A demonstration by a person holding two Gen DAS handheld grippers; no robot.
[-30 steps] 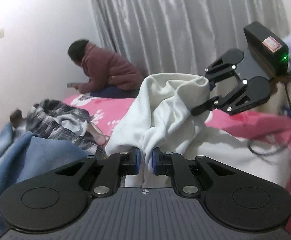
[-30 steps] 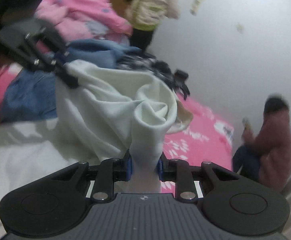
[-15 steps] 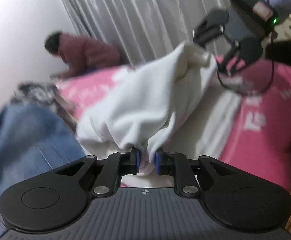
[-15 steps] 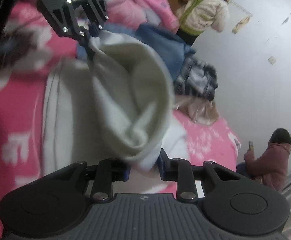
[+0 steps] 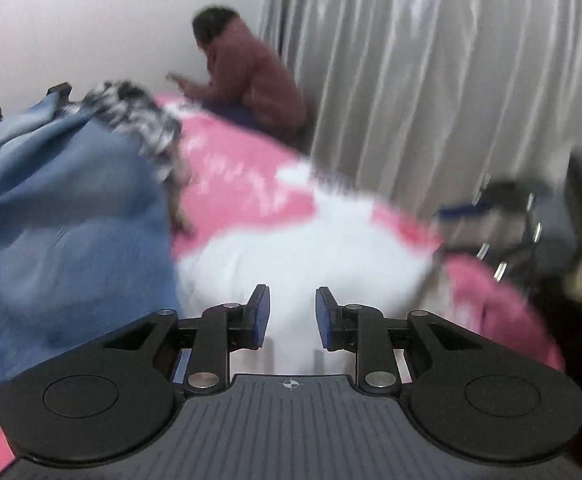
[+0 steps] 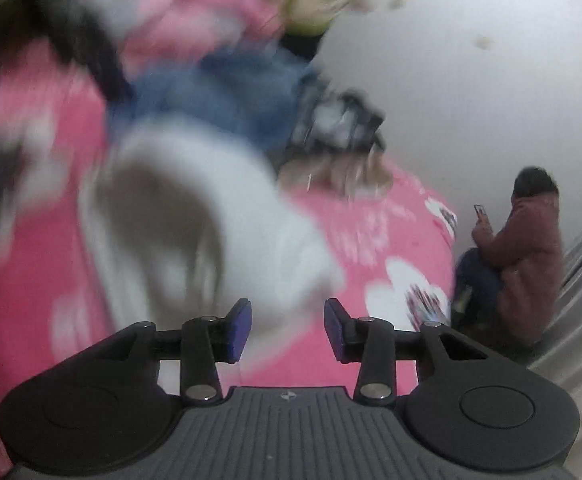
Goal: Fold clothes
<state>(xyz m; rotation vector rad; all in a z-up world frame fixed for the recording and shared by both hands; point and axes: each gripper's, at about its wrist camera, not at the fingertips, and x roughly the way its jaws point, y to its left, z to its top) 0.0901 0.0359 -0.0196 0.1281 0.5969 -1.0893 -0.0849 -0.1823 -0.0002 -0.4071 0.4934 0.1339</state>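
White garment [image 5: 303, 248] lies on pink bed [image 5: 231, 168] just ahead of L gripper [image 5: 292, 317]; R gripper [image 6: 287, 330] has it ahead-left. Both jaws opening, pads clear of cloth, nothing gripped. Looks soft, light, floppy, prob bunches; best pinch hem/corner edges, one per gripper

Soft even indoor light, heavy motion blur across both views; fisheye bending at edges, dark corners
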